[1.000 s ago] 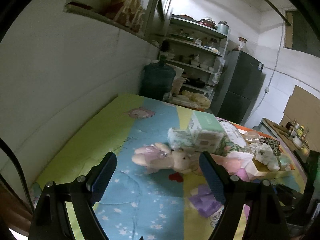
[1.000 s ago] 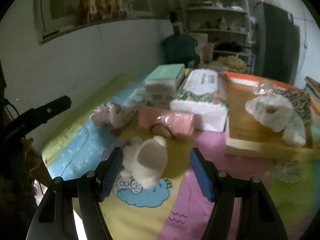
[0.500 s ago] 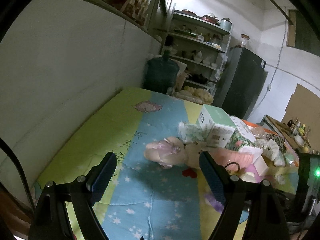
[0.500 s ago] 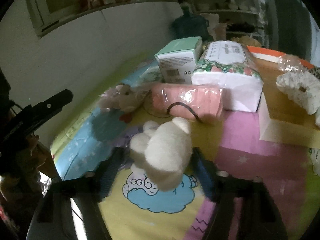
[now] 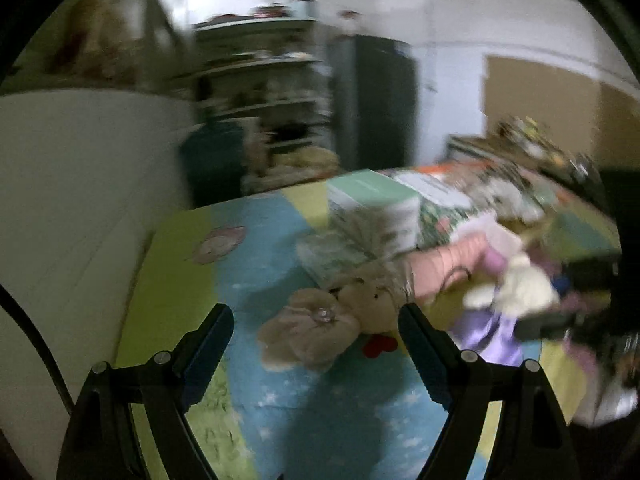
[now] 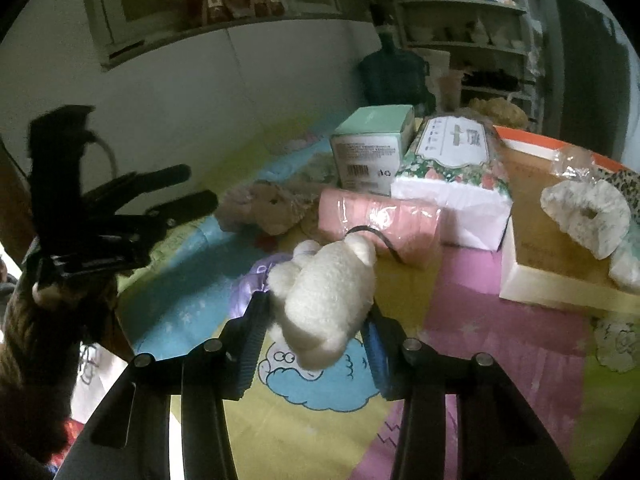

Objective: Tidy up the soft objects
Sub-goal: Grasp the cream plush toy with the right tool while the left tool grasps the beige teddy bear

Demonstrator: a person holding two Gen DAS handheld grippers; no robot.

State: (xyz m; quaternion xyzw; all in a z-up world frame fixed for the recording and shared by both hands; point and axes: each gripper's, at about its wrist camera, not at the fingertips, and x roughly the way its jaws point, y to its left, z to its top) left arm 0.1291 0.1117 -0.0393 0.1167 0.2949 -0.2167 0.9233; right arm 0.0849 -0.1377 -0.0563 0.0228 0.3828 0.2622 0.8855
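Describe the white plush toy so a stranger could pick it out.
On the colourful play mat, in front of the pink wrapped roll, the white plush toy is clamped in the right gripper. It alone is fluffy and cream-white; the neighbouring plush is beige.

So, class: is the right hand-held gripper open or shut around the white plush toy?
Shut on it: the right hand-held gripper has both fingers pressed into the white plush toy.

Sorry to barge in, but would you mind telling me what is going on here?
A person is sorting soft things on a colourful mat with two handheld grippers. The right gripper has its jaws shut on a white plush toy. The left gripper is open, pointing at a beige plush toy lying on the mat, not touching it. Tissue packs sit behind.
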